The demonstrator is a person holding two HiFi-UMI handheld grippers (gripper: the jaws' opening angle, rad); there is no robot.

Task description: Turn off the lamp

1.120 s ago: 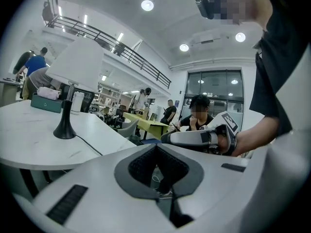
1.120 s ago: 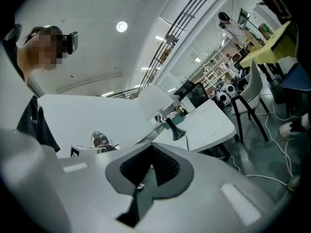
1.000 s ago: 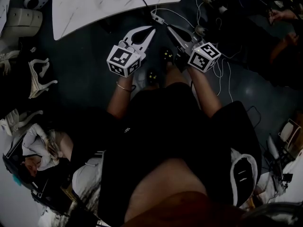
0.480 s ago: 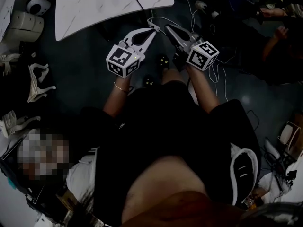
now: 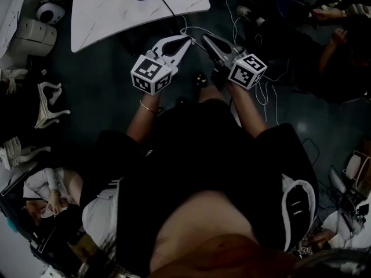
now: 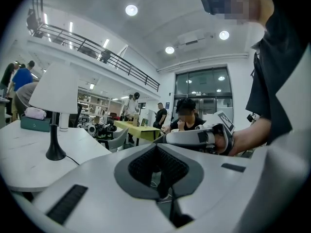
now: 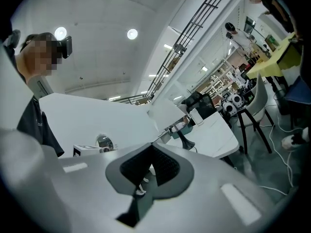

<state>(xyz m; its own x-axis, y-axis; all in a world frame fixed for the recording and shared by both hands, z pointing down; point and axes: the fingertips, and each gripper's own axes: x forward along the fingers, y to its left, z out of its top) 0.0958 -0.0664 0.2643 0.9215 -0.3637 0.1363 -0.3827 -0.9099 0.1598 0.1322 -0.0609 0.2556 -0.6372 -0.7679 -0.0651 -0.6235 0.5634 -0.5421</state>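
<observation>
Dark flooring strewn with white cables [image 5: 268, 91] fills the head view, with a white marbled table [image 5: 110, 13] at the top edge. On it stands the lamp [image 6: 54, 101], a white shade on a black stem and round foot, its black cord [image 5: 168, 7] running off the table edge towards the grippers.

Whether the bulb is lit cannot be judged: the shade looks plain white under bright ceiling lights, which would fit a lamp already switched off as well as one faintly on. No switch can be made out.

Both the left gripper [image 5: 185, 38] and the right gripper [image 5: 204, 37] have their jaws closed on nothing and sit side by side, short of the table. White equipment [image 5: 45, 100] clutters the floor at left, and people [image 5: 342, 19] sit at right. Nothing stands between the grippers and the lamp.
</observation>
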